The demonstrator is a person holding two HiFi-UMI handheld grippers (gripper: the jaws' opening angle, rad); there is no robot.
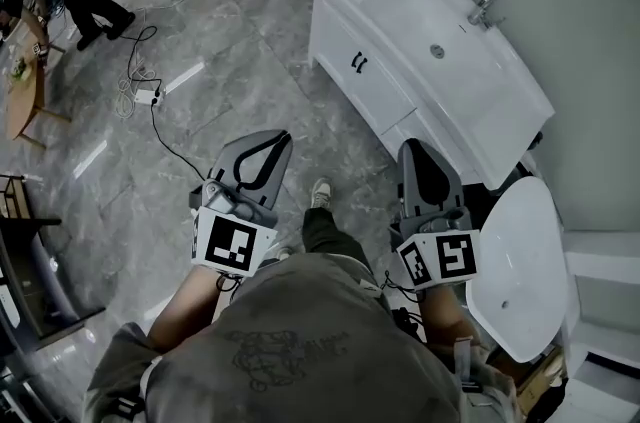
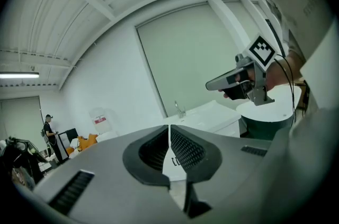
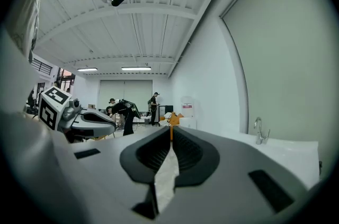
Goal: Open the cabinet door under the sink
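- Pointing roughly level, the left gripper (image 2: 169,128) has its ribbed dark pads pressed together with nothing between them. The right gripper (image 3: 171,131) is likewise closed and empty. Both shells are matte grey plastic.
- Just beside the right gripper sits a smooth white oval top (image 1: 525,271); I cannot tell what it belongs to.
- Underfoot, the floor (image 1: 230,81) is glossy grey marbled tile, hard and reflective.
- Ahead and to the right, well apart from both grippers, stands the cabinet door (image 1: 340,41), a flat white lacquered panel below the sink and apparently shut.
- Two small dark curved handles (image 1: 358,63) sit side by side on that front. One of these looks the place to take hold, since the slick panel offers the pads no purchase.
- The door likely feels stiff and light, swinging on hinges. A thin handle could slip from closed pads, so the jaws would need to open and pinch or hook it.
- Above, the sink (image 1: 455,76) is a smooth white rectangular basin with a round drain.
- Farthest back, a shiny metal faucet (image 1: 485,6) stands by the pale wall.
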